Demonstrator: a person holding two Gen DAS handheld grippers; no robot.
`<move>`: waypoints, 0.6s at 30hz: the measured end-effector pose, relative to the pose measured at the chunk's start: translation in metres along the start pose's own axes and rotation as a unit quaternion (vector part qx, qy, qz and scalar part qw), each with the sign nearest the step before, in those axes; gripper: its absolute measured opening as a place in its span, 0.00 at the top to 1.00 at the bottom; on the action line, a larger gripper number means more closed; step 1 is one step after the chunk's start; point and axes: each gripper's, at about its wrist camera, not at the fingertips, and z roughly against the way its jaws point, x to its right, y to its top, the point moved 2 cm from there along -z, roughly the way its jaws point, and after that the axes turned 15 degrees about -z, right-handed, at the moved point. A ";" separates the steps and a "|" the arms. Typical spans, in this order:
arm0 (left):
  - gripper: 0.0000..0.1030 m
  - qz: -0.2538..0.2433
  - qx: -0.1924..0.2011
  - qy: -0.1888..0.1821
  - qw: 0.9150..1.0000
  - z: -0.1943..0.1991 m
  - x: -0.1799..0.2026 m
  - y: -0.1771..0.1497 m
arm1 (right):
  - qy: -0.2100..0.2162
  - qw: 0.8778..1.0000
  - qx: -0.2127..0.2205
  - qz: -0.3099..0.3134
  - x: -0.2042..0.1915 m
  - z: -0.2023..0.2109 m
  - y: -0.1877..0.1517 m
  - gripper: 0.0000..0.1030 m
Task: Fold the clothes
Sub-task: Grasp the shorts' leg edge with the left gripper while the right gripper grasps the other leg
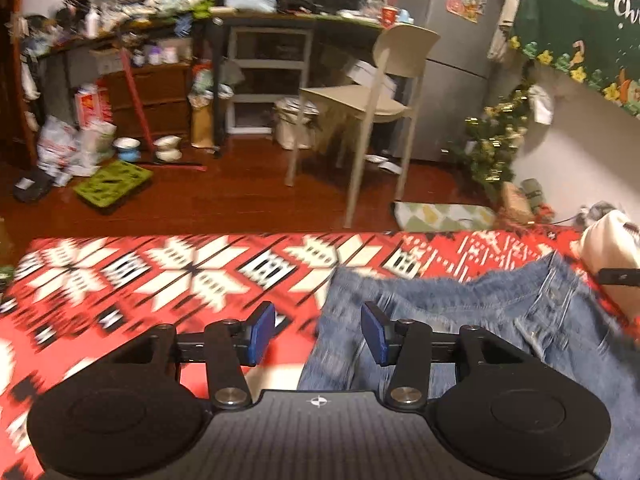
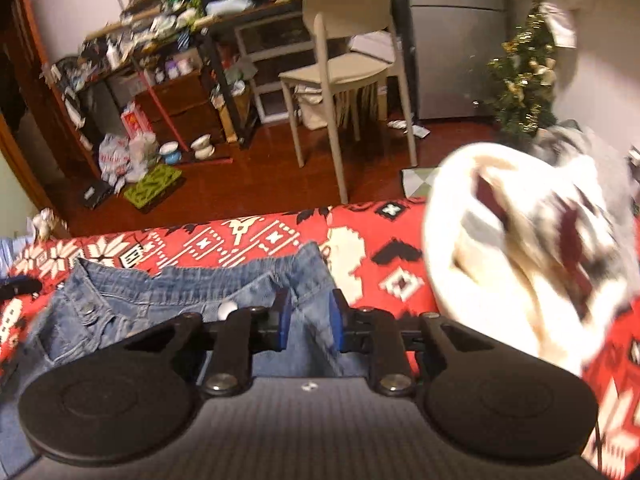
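A red blanket (image 1: pixel 168 280) patterned with white and black snowflake shapes covers the surface, and directly on it lie a pair of blue jeans (image 2: pixel 168 300), spread with the waistband toward the far edge, and, just beside them, a bundled cream-and-grey garment (image 2: pixel 532 248).

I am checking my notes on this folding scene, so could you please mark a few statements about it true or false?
1. The jeans lie on a red patterned blanket. True.
2. The left tool is clamped on the denim. False: its jaws stand open with nothing between them.
3. A beige chair stands on the wooden floor beyond the blanket. True.
4. The right tool is shut. False: its jaws stand apart, over the jeans.
5. A pile of pale clothes sits to the right of the jeans. True.
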 end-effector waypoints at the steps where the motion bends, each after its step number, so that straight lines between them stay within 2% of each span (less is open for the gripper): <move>1: 0.54 0.001 -0.008 -0.014 1.000 -0.009 -0.002 0.003 | 0.001 1.000 -0.005 0.003 -0.001 -0.008 0.005 0.78; 4: 0.55 -0.024 -0.031 -0.025 0.999 -0.030 -0.002 0.010 | 0.003 1.000 -0.022 0.012 -0.004 -0.030 0.020 0.77; 7: 0.58 -0.040 -0.046 -0.051 0.997 -0.046 -0.001 0.012 | 0.005 0.999 -0.039 0.019 -0.007 -0.054 0.034 0.78; 11: 0.59 -0.025 -0.056 -0.054 0.997 -0.059 -0.006 0.015 | -0.017 0.998 -0.053 0.017 -0.007 -0.082 0.039 0.78; 13: 0.68 -0.012 -0.054 -0.051 0.997 -0.062 -0.006 0.017 | -0.023 0.998 -0.054 0.016 -0.008 -0.087 0.035 0.84; 14: 0.86 -0.014 -0.053 -0.047 0.997 -0.062 -0.004 0.017 | -0.026 0.998 -0.050 0.018 -0.009 -0.087 0.033 0.86; 16: 0.90 -0.028 -0.048 -0.031 0.998 -0.060 0.002 0.018 | -0.031 0.998 -0.039 0.023 -0.011 -0.084 0.030 0.93; 18: 0.91 -0.055 -0.025 -0.008 0.998 -0.049 0.010 0.020 | -0.034 0.999 -0.018 0.027 -0.014 -0.076 0.028 0.94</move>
